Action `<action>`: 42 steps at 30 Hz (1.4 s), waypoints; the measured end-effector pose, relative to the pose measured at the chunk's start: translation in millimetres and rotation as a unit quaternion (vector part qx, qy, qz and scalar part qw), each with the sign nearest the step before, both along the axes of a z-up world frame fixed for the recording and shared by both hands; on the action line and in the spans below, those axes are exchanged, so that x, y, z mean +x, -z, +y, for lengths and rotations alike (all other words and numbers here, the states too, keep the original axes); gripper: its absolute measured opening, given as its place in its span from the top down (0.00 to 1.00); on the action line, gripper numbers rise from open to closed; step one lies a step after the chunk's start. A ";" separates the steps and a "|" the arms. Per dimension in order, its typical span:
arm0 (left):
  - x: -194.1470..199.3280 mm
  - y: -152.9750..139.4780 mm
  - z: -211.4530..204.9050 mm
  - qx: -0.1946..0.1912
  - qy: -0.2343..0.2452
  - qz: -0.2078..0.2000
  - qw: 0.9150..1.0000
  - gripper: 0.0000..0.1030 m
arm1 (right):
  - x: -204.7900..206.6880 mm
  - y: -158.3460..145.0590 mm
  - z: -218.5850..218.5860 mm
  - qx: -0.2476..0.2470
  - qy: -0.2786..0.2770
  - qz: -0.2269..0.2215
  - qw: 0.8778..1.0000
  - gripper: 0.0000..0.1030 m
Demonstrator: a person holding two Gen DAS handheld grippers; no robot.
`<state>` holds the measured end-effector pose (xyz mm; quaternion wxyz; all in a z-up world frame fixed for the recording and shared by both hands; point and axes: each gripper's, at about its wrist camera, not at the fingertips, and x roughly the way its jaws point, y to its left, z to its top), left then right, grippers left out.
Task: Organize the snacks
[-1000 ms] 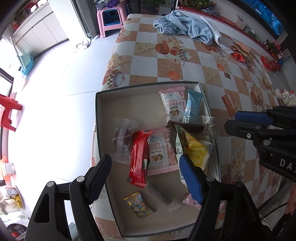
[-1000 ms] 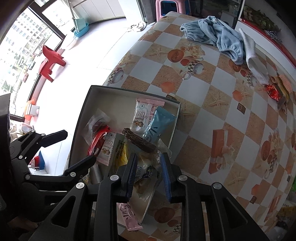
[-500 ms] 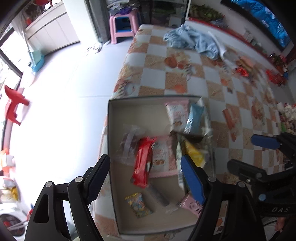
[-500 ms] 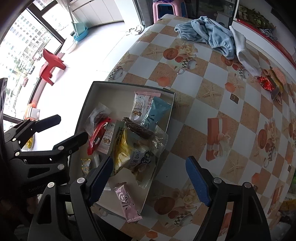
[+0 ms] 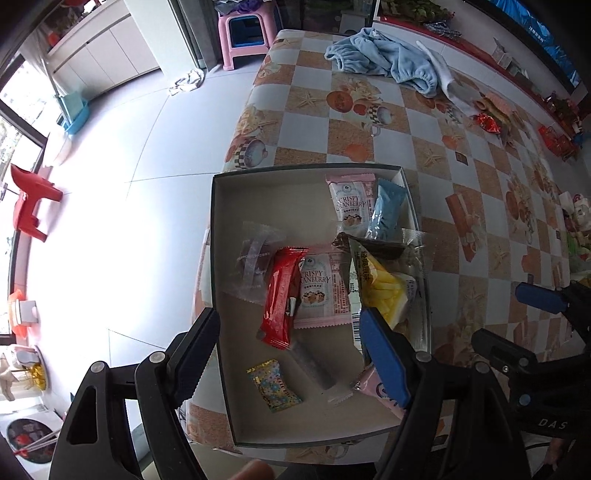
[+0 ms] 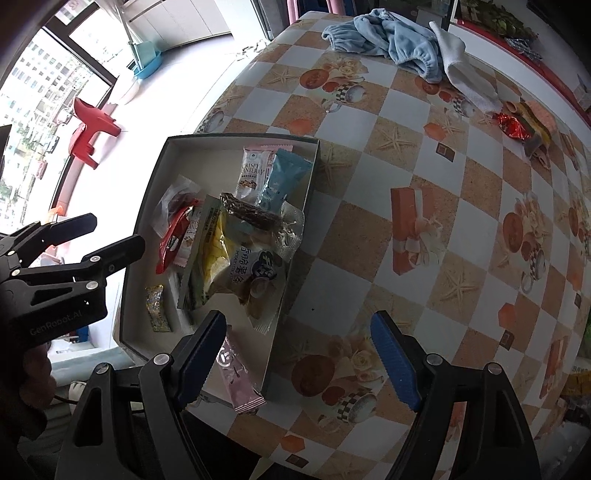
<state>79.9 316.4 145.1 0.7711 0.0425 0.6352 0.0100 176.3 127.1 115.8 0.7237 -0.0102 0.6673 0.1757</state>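
Note:
A dark-rimmed box [image 5: 218, 258] sits at the table's left edge with several snacks in it. Among them are a red bar [image 5: 280, 295], two pink cranberry packets [image 5: 319, 288], a blue pack [image 5: 386, 214] and a yellow chip bag [image 5: 380, 288]. A clear snack bag [image 6: 255, 266] lies on the pile, free of any pads. A pink packet [image 6: 238, 376] hangs over the box's near rim [image 6: 147, 206]. My left gripper [image 5: 291, 347] hovers open over the box's near half. My right gripper [image 6: 301, 350] stands open above the box's near right corner, nothing between its fingers.
A blue cloth [image 6: 388, 40] and a white one lie at the table's far end. Red-wrapped sweets [image 6: 511, 125] and more packets sit far right. The checkered table [image 6: 369, 221] drops off left of the box. On the floor stand a pink stool [image 5: 243, 33] and a red chair [image 5: 29, 206].
My right gripper was shut on the clear snack bag; it has opened, left the bag in the box and drawn back to the right. The left gripper has hardly moved.

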 end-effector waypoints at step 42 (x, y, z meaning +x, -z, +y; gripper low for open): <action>-10.9 0.6 -0.2 -0.002 0.005 0.002 1.000 0.21 | -14.6 -1.0 1.8 -0.008 -0.013 0.001 1.000 0.21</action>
